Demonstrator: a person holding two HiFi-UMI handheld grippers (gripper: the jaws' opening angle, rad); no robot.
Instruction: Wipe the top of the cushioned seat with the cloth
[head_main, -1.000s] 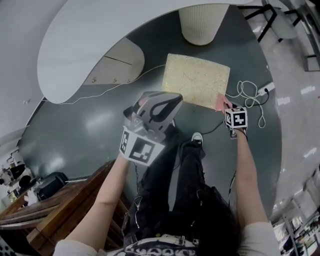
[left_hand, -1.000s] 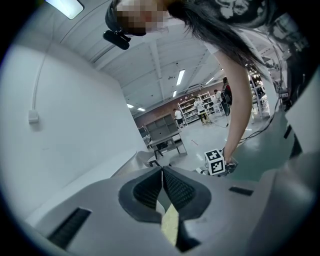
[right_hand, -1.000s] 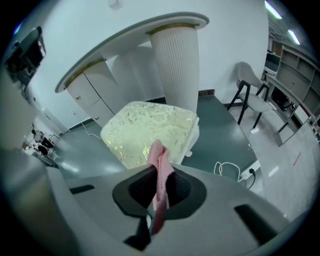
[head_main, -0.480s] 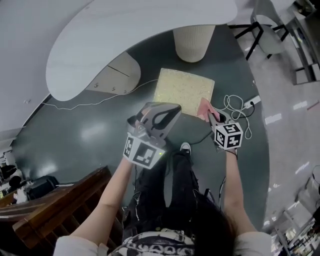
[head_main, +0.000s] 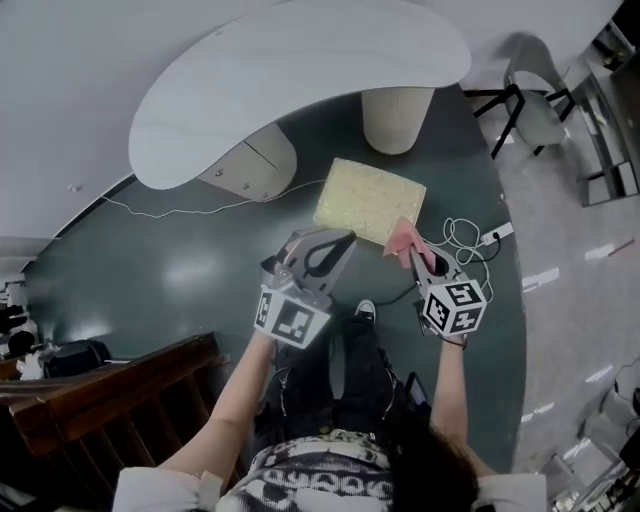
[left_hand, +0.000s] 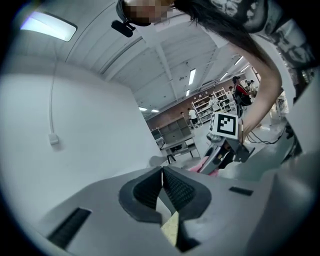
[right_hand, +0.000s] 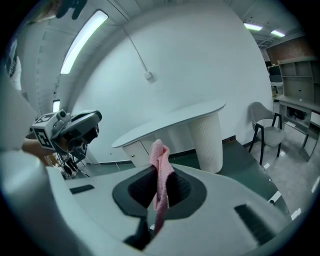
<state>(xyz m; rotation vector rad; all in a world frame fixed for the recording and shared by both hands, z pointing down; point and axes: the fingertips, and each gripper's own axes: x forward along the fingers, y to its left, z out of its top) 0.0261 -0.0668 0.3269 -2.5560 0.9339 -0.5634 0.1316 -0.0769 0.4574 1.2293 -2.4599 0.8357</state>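
The cushioned seat (head_main: 370, 200) is a pale yellow speckled square on the dark green floor, below and ahead of me. A pink cloth (head_main: 402, 238) hangs over the seat's near right corner, and my right gripper (head_main: 414, 256) is shut on it. In the right gripper view the cloth (right_hand: 160, 172) stands up between the jaws of that gripper (right_hand: 159, 176). My left gripper (head_main: 340, 241) hovers near the seat's near edge, shut with nothing in it. In the left gripper view its jaws (left_hand: 162, 171) meet, and a sliver of yellow seat (left_hand: 171, 231) shows below.
A curved white table (head_main: 300, 90) on a ribbed pedestal (head_main: 397, 118) and a cabinet base (head_main: 250, 165) stands beyond the seat. White cable and a power strip (head_main: 475, 238) lie on the floor at right. A chair (head_main: 535, 100) stands far right, a wooden railing (head_main: 100, 390) near left.
The seat now looks smaller and farther below. Both grippers have risen and drawn back toward me. The cloth, still held, has lifted from the seat's near right corner.
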